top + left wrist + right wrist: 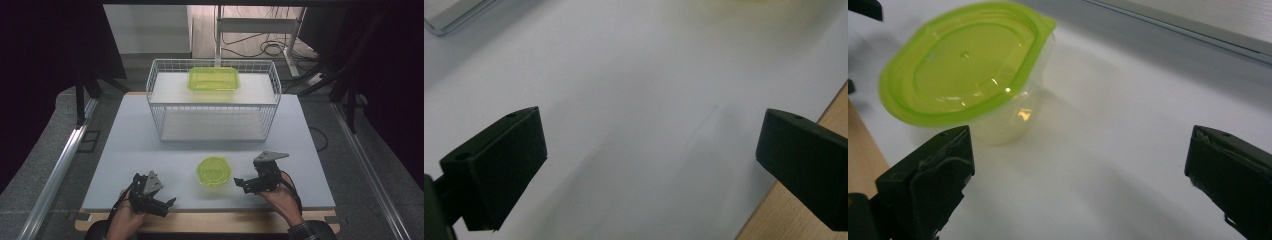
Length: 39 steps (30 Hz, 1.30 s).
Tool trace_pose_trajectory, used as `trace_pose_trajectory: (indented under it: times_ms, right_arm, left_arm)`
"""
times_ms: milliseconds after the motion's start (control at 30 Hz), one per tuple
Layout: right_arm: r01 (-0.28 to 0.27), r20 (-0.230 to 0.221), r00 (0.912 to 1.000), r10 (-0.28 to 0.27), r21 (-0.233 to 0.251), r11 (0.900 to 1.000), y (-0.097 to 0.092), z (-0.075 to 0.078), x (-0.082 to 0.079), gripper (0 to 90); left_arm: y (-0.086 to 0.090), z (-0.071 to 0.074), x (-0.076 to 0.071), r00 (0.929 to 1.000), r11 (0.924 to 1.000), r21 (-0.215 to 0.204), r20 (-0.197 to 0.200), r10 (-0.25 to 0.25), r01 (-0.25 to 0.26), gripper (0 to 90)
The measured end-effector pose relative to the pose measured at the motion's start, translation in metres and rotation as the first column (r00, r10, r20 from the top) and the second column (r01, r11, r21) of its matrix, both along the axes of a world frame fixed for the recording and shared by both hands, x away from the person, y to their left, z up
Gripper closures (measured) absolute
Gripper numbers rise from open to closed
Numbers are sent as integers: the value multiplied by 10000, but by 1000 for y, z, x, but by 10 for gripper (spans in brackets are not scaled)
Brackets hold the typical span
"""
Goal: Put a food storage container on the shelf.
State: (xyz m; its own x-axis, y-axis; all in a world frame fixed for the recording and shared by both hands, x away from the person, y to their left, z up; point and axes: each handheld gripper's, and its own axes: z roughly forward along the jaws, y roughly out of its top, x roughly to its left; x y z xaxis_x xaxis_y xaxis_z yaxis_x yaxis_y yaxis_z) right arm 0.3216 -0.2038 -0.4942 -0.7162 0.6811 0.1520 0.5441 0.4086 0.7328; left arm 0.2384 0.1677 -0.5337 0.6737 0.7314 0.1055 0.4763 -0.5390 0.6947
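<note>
Plainly, the small round tub (214, 171) with the green lid (965, 60) sat on the worktop (130, 150) between the two hands, nearer the right gripper (245, 184) than the left gripper (162, 205), and touched by neither. The right gripper's jaws were spread wide with nothing between them, the tub standing just ahead of them and off to one side in the right gripper view; the left gripper's jaws were spread as well, over bare worktop close to the wooden front edge. Beyond stood the wire basket (160, 85), with a larger green-lidded box (213, 78) on its upper shelf. From where I stood the risks seemed to lie in the approach. The tub looked light and its clear wall thin, so a jaw arriving off-centre could have nudged it sideways or tipped it instead of straddling it. A pinch on the overhanging lid rim alone might have popped the lid loose, and a hard squeeze on the wall could have buckled it so the tub slipped out. Carried toward the basket, it might also have caught on the wire rim. The left gripper sat near the tub's path and could have been bumped.
</note>
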Motion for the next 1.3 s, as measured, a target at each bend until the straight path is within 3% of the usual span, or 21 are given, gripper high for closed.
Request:
trace_pose_trajectory:
  times_ms: [133,300,333,467,633,700,800,900,1000,1167,1300]
  right_arm:
    - [-15,-380,9993,24,243,9997,2,3,3,4]
    - [47,-864,9963,-1,525,9986,8,10,8,109]
    - [-15,-1016,9948,100,834,9965,10,12,10,149]
    - [-30,-1207,9925,181,1243,9922,15,15,17,258]
    - [59,-1609,9868,180,1466,9892,23,16,30,415]
    - [50,-1722,9848,211,1498,9887,25,15,33,438]
    - [133,-2417,9700,273,1647,9862,28,11,44,517]
    - [136,-2624,9645,302,1635,9864,30,8,48,550]
    - [277,-3272,9443,366,1900,9814,30,1,55,617]
    - [387,-3866,9205,570,2354,9711,29,-2,58,751]
    - [365,-4267,9008,803,2587,9653,30,-2,59,798]
  left_arm:
    - [0,0,0,10000,10000,-5,-6,-2,2,0]
    - [-1,0,0,10000,10000,75,-1,-25,25,0]
    - [0,0,0,10000,10000,74,13,-29,28,0]
    - [-1,0,0,10000,10000,80,14,-28,28,0]
    - [0,0,0,10000,10000,86,13,-37,37,0]
    - [0,0,0,10000,10000,86,7,-37,37,0]
    - [-1,0,0,10000,9999,132,-6,-63,64,0]
    - [-1,0,0,10000,9999,147,-13,-75,75,0]
    - [-1,-1,0,9999,9998,181,-44,-92,93,0]
    - [-2,-1,0,9999,9997,222,-43,-120,121,0]
    - [-2,-1,0,9999,9996,241,-33,-127,128,0]
